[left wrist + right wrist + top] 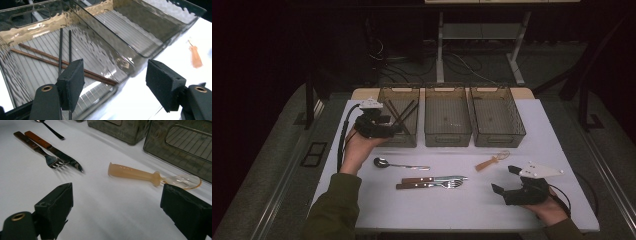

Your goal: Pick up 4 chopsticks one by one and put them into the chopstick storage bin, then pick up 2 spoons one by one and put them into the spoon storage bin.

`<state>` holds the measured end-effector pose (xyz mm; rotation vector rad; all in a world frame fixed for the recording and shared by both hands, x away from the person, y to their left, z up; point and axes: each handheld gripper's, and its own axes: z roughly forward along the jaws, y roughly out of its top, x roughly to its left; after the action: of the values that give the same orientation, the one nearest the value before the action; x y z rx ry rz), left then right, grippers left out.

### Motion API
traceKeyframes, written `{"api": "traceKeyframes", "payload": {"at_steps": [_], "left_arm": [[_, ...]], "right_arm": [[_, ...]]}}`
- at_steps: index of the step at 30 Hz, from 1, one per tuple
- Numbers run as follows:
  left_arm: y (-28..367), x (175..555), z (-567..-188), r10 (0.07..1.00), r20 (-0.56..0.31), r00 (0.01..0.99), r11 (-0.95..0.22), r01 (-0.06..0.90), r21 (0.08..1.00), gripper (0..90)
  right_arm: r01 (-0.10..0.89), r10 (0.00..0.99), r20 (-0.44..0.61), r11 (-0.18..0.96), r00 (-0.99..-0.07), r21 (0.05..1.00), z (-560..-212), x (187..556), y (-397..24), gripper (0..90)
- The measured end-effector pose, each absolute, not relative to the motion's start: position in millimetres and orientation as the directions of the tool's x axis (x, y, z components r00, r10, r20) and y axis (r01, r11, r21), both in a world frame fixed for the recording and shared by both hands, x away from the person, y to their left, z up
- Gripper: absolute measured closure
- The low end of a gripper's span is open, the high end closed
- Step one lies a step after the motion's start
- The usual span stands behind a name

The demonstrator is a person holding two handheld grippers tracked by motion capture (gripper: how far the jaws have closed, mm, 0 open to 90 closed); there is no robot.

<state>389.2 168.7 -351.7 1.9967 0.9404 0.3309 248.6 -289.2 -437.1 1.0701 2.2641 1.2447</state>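
My left hand-held gripper (112,82) hangs released over the left bin (37,82), nothing between its jaws; four chopsticks (60,62) lie inside. My right hand-held gripper (117,212) rests released on the counter (105,215), near the orange-handled spoon (140,175). Its view shows embossed lettering on that handle, too faint to read. The high view adds a metal spoon (384,162), a knife (432,178) and a fork (427,185).

Metal spoon (384,162), fork (432,185), knife (434,178) on table (452,210); middle bin (447,120), right bin (497,120).
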Motion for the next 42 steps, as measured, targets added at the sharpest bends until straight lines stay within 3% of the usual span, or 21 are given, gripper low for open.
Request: {"api": "traceKeyframes", "payload": {"at_steps": [26,42], "left_arm": [[196.5,324.6,-401.7,0.702,-0.075,0.708,-0.392,0.473,0.789,31.1],[209.2,331.1,-422.0,0.746,-0.010,0.666,-0.445,0.510,0.736,32.4]], "right_arm": [[0.452,0.761,0.056,0.323,-0.646,0.831,-437.3,249.2,-290.2,11.3],[0.445,0.754,0.043,0.340,-0.656,0.829,-437.2,247.9,-288.3,11.3]]}}
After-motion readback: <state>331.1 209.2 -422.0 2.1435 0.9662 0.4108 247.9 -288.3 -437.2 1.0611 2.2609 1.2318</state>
